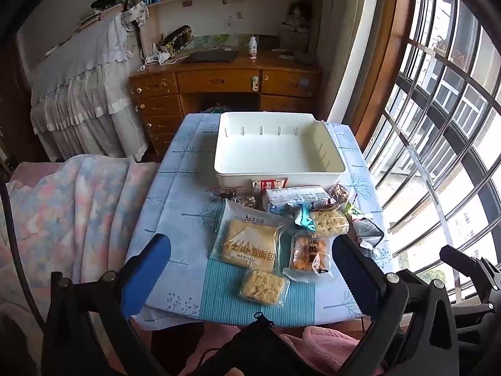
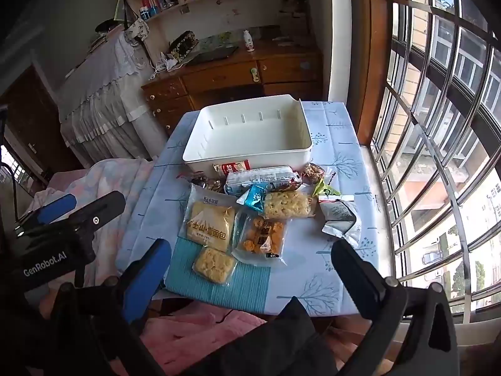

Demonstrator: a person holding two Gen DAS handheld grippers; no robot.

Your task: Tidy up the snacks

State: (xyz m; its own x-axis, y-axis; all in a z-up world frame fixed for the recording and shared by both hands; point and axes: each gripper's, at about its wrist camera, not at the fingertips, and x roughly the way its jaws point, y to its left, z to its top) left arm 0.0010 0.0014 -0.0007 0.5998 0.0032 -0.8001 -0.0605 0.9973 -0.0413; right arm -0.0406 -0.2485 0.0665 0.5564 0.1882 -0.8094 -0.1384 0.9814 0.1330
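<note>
white bin (image 1: 278, 169): smooth plastic with a soft satin sheen, slotted walls
tablecloth (image 1: 184, 169): matt printed cloth, creased along fold lines
bread packet (image 1: 247, 238): glossy clear plastic film, printed
rice cracker packet (image 1: 263, 286): clear shiny wrap over a rough, lumpy block
silver packet (image 2: 339, 219): crinkled foil, reflective
left gripper (image 1: 250, 269): matt black plastic arms, blue pads of smooth matt finish
right gripper (image 2: 250, 269): same matt black plastic and blue pads
desk (image 1: 219, 81): varnished wood, worn and scuffed on the drawer fronts
window bars (image 2: 438, 156): polished metal, bright highlights
blanket (image 1: 72, 206): soft fuzzy cloth
</note>
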